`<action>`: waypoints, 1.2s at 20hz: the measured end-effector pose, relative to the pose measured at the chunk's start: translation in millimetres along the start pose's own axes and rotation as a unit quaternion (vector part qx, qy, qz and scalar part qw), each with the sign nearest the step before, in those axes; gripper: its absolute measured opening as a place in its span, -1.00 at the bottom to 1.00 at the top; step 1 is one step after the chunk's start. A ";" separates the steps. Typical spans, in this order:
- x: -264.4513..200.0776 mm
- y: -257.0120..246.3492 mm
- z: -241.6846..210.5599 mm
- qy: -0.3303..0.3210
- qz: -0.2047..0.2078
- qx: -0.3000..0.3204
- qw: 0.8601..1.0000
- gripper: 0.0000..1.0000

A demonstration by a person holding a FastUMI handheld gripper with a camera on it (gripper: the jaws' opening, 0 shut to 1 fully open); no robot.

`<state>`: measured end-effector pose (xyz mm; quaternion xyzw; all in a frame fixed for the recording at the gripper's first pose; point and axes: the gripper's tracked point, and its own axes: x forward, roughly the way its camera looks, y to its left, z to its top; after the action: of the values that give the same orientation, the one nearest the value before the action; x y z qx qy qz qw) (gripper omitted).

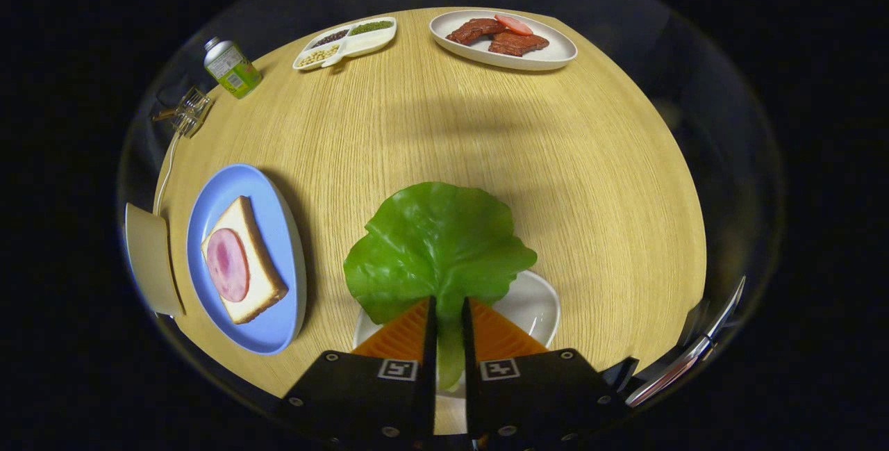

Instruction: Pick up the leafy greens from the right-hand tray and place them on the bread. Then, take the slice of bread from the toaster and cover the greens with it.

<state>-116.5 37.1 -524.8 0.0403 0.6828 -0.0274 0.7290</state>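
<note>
My gripper is shut on the stem of a large green leaf, which fans out just ahead of the fingers and hangs over a white tray beneath. To the left, a blue plate carries a slice of bread topped with a round of pink ham. Beyond the plate's left side stands a cream toaster, cut off by the view.
At the far side of the round wooden table sit a white oval plate with brown meat slices and a divided white dish of beans. A green can and a clear clip stand far left.
</note>
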 end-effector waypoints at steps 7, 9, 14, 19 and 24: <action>-3.0 -3.1 2.4 0.000 0.049 0.043 0.998 -0.98; -13.3 -2.1 6.9 -0.016 0.055 0.048 0.997 -0.98; -58.7 18.4 28.0 -0.059 0.078 0.026 0.995 -0.98; -93.6 63.0 42.5 -0.082 0.120 0.001 0.989 -0.98; -107.2 116.5 40.0 -0.073 0.164 -0.027 0.983 -0.98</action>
<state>-72.8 147.7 -412.8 0.1296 0.6122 0.1085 0.7724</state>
